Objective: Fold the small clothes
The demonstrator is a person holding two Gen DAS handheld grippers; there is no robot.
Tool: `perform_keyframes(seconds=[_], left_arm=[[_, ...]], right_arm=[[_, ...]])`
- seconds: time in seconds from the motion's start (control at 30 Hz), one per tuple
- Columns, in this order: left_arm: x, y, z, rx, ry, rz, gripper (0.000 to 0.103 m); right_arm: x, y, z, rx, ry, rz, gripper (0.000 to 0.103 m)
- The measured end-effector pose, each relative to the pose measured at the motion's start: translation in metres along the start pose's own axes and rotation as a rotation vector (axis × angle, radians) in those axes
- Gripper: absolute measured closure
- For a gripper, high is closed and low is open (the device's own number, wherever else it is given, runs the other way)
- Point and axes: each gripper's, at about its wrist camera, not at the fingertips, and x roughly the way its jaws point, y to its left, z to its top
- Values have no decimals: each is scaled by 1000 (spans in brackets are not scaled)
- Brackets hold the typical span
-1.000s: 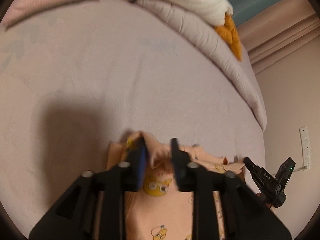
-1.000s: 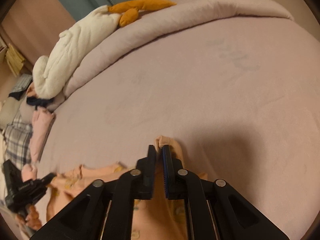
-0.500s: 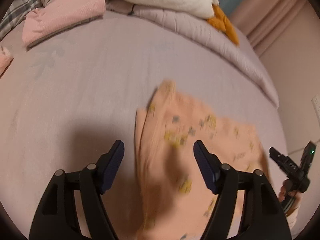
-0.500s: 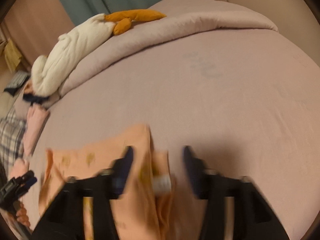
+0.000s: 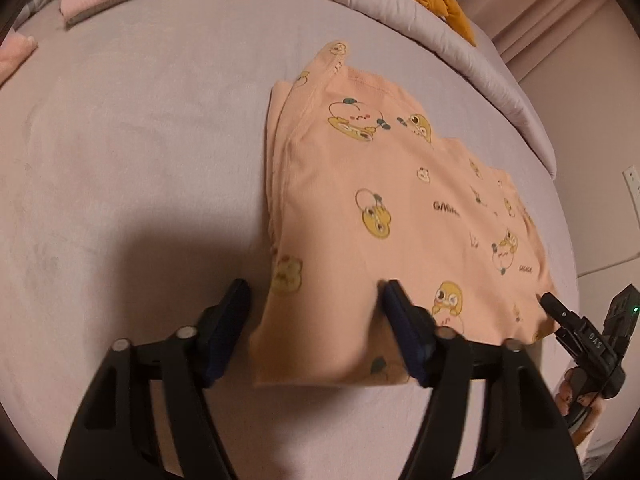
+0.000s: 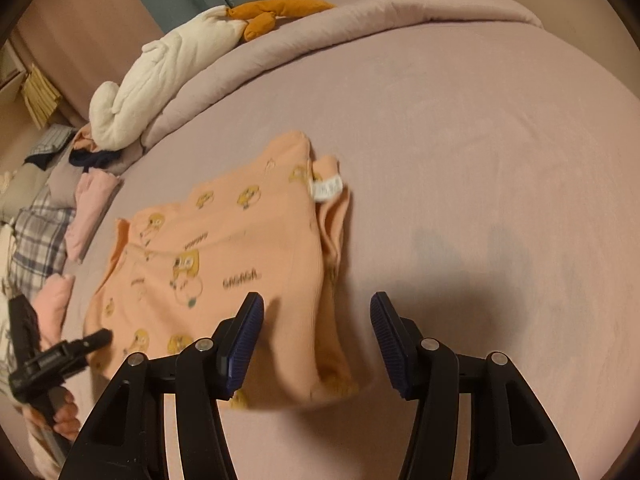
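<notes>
A small peach garment [image 5: 400, 208] with yellow cartoon prints lies folded flat on the lilac bed sheet [image 5: 140, 140]. It also shows in the right wrist view [image 6: 240, 248], with a white label [image 6: 326, 190] at its far right corner. My left gripper [image 5: 314, 300] is open and empty, its jaws wide over the garment's near left corner. My right gripper [image 6: 316, 316] is open and empty over the garment's near right edge. The right gripper shows in the left wrist view [image 5: 580, 332]; the left gripper shows in the right wrist view [image 6: 56, 356].
A rolled lilac duvet [image 6: 320, 28] runs along the far side, with a white and orange plush toy [image 6: 168, 60] on it. Folded pink clothes [image 6: 94, 208] and plaid fabric [image 6: 38, 244] lie at the left. A wall socket [image 5: 632, 184] is at the right.
Both grippers were shut on the garment's corners one second ago. They carried the cloth forward, opened and let go. The garment now lies folded over and flat.
</notes>
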Motion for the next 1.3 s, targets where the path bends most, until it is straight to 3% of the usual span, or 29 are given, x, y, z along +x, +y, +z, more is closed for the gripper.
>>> perform_keyframes(seconds=[0.17, 0.2, 0.3, 0.53, 0.73, 1.0, 1.07, 1.1, 1.13, 1.2, 1.3], left_arm=[[4, -1, -10, 3, 24, -35, 84], [4, 0, -11, -4, 31, -44, 89], [-2, 1, -12, -39, 30, -54, 92], [-27, -10, -28, 0, 30, -65, 93], [-42, -13, -67, 12, 82, -115, 93], [-35, -15, -80, 12, 86, -50, 83], [-40, -18, -77, 34, 72, -35, 76], [-43, -20, -75, 57, 53, -26, 72], [-44, -24, -71, 72, 34, -15, 70], [-48, -27, -66, 77, 6, 16, 61], [-54, -27, -63, 67, -23, 22, 47]], right_arm=[[7, -4, -14, 35, 38, 49, 48], [10, -3, -16, 36, 38, 61, 54], [10, 0, -17, 25, 34, 70, 84], [-24, -4, -7, 42, -48, 115, 90], [-44, -18, -11, 38, -83, 84, 91], [-25, -35, -22, 92, -33, 21, 90], [-26, -37, -23, 106, -28, 6, 81], [-28, -39, -25, 115, -32, -9, 73], [-29, -41, -25, 124, -30, -15, 57], [-30, -42, -28, 133, -22, 11, 45], [-23, -45, -32, 166, 3, 81, 45]])
